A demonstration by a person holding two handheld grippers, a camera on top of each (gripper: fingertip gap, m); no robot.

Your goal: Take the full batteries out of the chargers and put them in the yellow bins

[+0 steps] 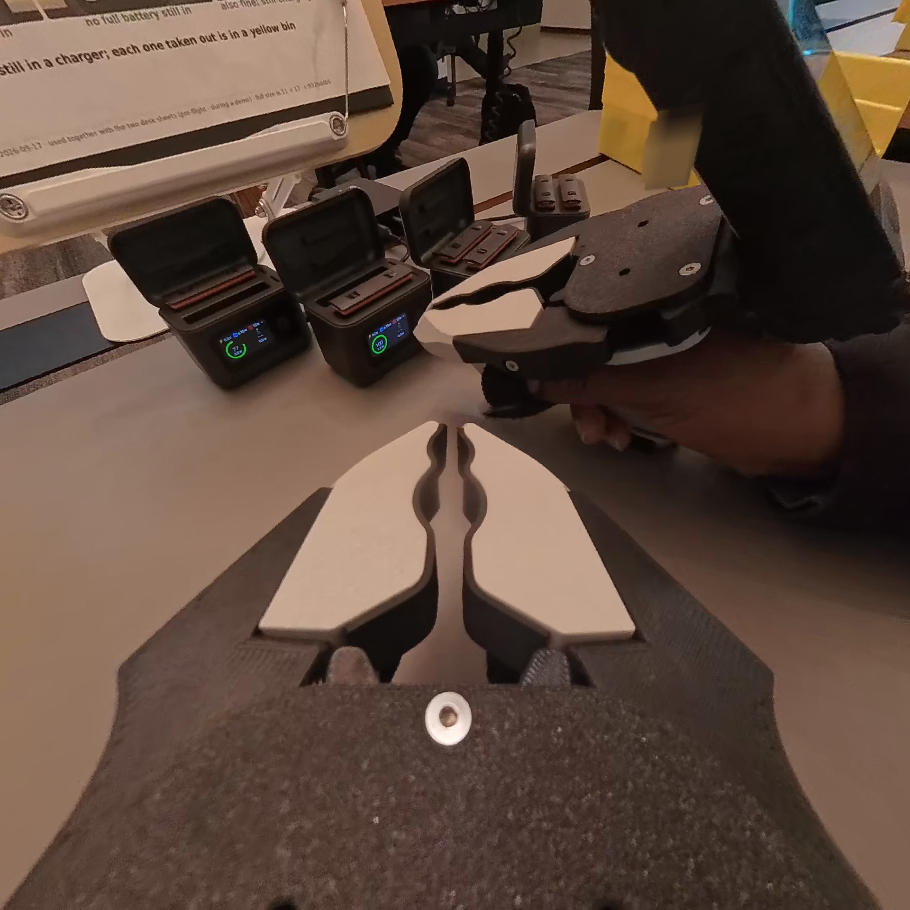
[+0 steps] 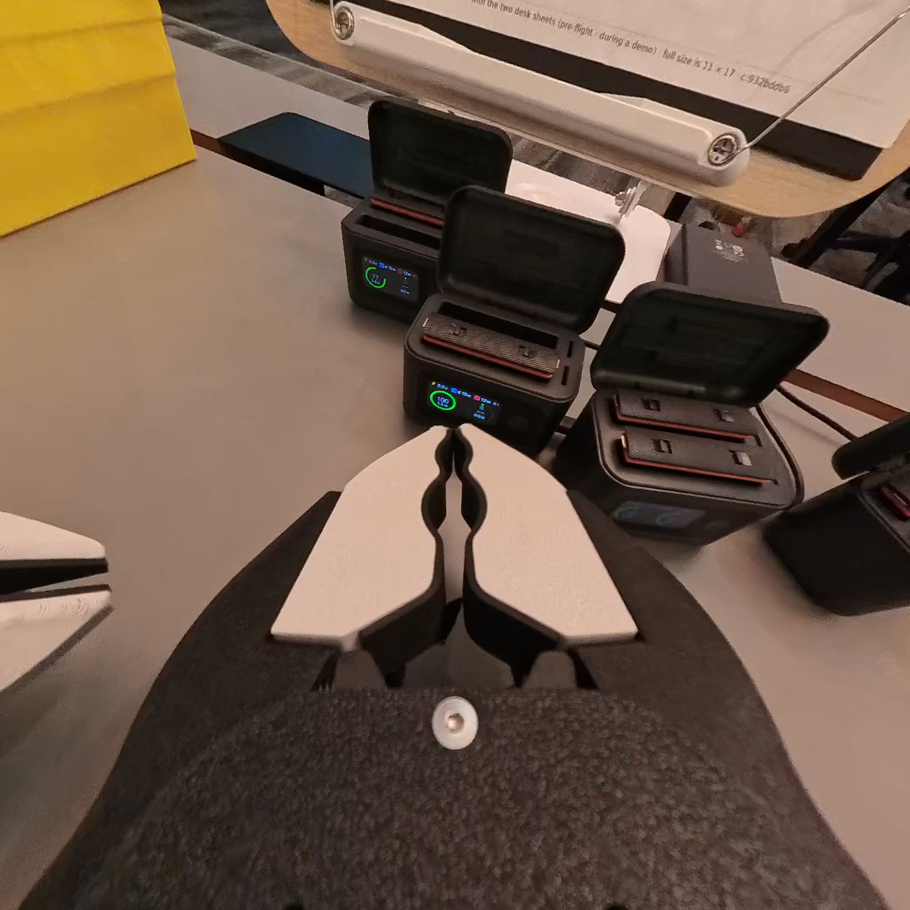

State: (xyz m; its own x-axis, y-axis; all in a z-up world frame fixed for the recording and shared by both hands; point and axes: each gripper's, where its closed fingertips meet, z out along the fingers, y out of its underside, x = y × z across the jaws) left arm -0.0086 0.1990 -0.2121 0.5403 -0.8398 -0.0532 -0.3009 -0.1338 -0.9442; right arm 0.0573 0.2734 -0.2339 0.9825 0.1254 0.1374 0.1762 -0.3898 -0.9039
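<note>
The left gripper [image 1: 450, 427] has its jaws drawn almost together, only a thin slit between the pale fingers [image 1: 364, 536], and nothing sits in that slit. It hovers over bare grey tabletop [image 1: 123, 492], touching no object. The right gripper [image 2: 452, 432] is likewise clenched to a narrow gap and holds nothing; its tips point at the front of the middle charger [image 2: 492, 389], close to it, though whether they touch the case I cannot tell from this angle. In the left wrist view the same right gripper lies on its side, carried by a hand [image 1: 689, 399] resting low by the tabletop.

The middle charger stands with its lid up, one battery [image 2: 487, 347] with a red edge seated in its front slot, and its small screen [image 2: 460, 401] lit with a closed green ring. Behind it to the left, a second charger [image 2: 389, 256] is open too, a battery in its rear slot and a partial ring on its screen. To the right, a third charger [image 2: 679, 463] holds two batteries [image 2: 684, 428] side by side under its raised lid; its screen is dim. A fourth dark case [image 2: 857, 532] shows at the right edge.

A yellow bin [image 2: 83, 113] stands well apart to the left. A clipboard-like board with a printed sheet [image 2: 615, 64] leans above the chargers.
</note>
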